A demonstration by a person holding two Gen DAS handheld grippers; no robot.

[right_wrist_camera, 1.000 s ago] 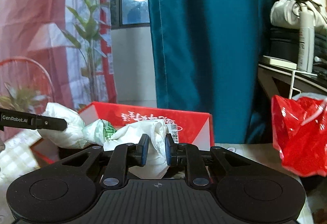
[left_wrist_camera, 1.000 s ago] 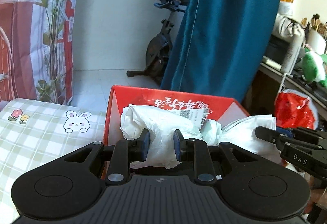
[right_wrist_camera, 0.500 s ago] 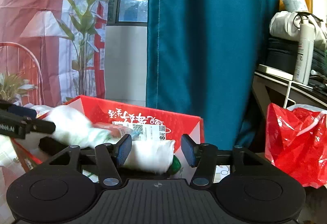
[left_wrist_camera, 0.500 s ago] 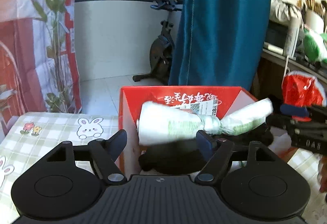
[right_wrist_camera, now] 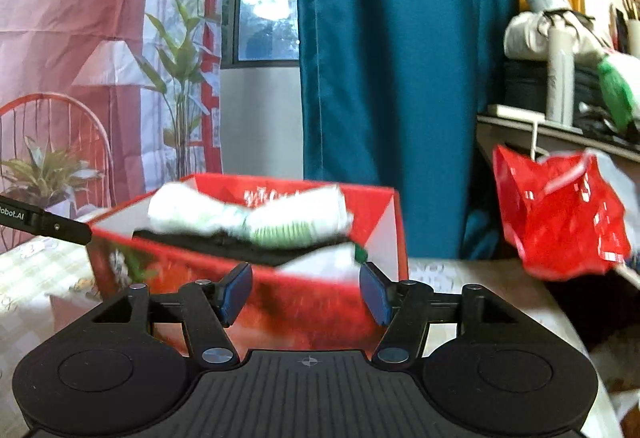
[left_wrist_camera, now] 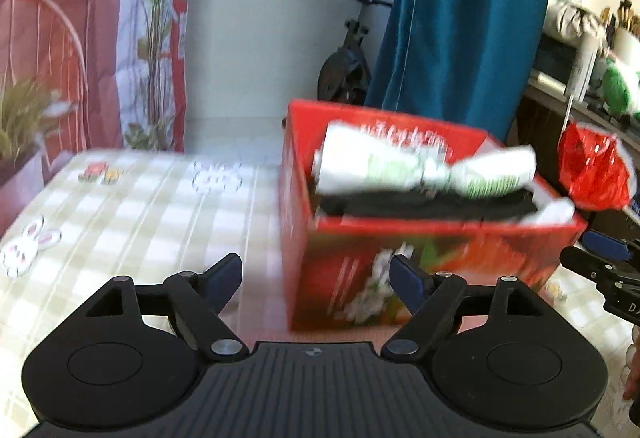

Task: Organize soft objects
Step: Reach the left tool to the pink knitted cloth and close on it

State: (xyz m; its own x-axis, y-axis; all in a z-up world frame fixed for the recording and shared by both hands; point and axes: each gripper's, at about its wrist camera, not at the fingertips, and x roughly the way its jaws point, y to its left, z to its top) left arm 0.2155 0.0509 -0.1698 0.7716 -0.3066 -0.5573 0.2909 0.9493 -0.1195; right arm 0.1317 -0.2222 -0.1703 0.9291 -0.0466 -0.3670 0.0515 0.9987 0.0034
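Note:
A twisted white and green plastic bag (left_wrist_camera: 424,170) lies across the top of an open red box (left_wrist_camera: 400,266), on dark cloth (left_wrist_camera: 432,206) inside it. It also shows in the right wrist view (right_wrist_camera: 256,218), with the box (right_wrist_camera: 304,302) below it. My left gripper (left_wrist_camera: 316,278) is open and empty, in front of the box's near left corner. My right gripper (right_wrist_camera: 304,294) is open and empty, close to the box's near wall. The right gripper's finger (left_wrist_camera: 600,262) shows at the right edge of the left wrist view.
The box stands on a table with a checked green and white cloth (left_wrist_camera: 140,206) printed with rabbits. A red plastic bag (right_wrist_camera: 560,214) hangs at the right by a cluttered shelf (right_wrist_camera: 560,126). A blue curtain (right_wrist_camera: 384,78) and an exercise bike (left_wrist_camera: 348,62) stand behind.
Both grippers opened and let go of the white bag, which now lies in the red box. Both grippers pulled back and down from the box.

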